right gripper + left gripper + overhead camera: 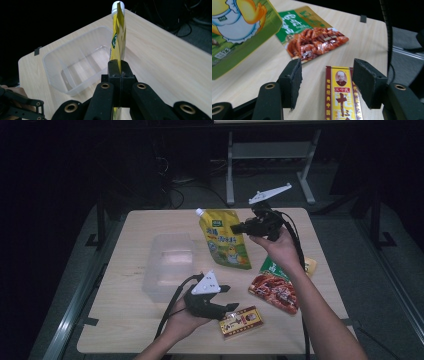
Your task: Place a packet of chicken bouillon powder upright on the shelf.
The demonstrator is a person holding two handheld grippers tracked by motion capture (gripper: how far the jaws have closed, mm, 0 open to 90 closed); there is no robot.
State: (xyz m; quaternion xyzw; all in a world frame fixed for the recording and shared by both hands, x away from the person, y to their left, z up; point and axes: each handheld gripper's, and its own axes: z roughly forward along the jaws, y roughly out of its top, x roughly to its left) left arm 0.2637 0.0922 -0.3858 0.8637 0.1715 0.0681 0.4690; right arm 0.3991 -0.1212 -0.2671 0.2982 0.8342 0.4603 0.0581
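My right gripper (240, 226) is shut on the edge of a yellow spouted pouch (225, 240) with a cartoon duck, which hangs upright above the far middle of the table. In the right gripper view the closed jaws (120, 67) pinch the pouch (117, 32) edge-on, its white cap at the top. My left gripper (230, 300) is low at the near middle and open. A red and yellow box (342, 100) lies flat on the table between its jaws (327, 80), with a clear gap on the left pad's side.
A clear plastic container (167, 265) with dividers stands left of centre, below and beside the pouch. A green and red meat snack packet (275, 290) lies right of the box. The wooden table (125, 320) ends close behind the pouch; dark floor and metal frames surround it.
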